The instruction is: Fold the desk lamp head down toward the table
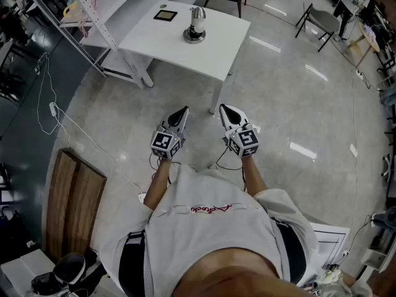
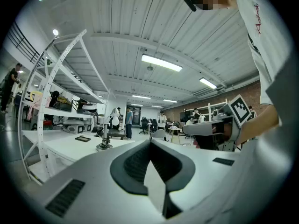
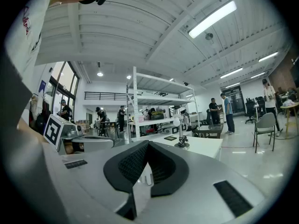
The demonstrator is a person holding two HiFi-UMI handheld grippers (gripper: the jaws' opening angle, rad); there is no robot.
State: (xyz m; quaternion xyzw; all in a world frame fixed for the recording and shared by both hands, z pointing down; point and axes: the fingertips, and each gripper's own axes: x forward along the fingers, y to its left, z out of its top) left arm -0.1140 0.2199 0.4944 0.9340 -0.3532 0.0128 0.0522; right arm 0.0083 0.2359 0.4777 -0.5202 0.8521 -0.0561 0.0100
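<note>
The desk lamp (image 1: pixel 197 25) stands upright on a round base at the middle of a white table (image 1: pixel 226 48), far ahead of me. It shows small in the left gripper view (image 2: pixel 103 135) and in the right gripper view (image 3: pixel 180 133). My left gripper (image 1: pixel 182 112) and right gripper (image 1: pixel 224 109) hang side by side over the floor, well short of the table. Both point level toward it, jaws shut with nothing between them. The closed tips fill the bottom of the left gripper view (image 2: pixel 150 143) and of the right gripper view (image 3: pixel 146 143).
A small black slab (image 1: pixel 165 15) lies on the table left of the lamp. A white shelf rack (image 1: pixel 93 11) stands at the table's left. A white cable (image 1: pixel 68 125) trails over the floor, wooden boards (image 1: pixel 71 200) lie at my left, and chairs (image 1: pixel 322 20) stand at the far right.
</note>
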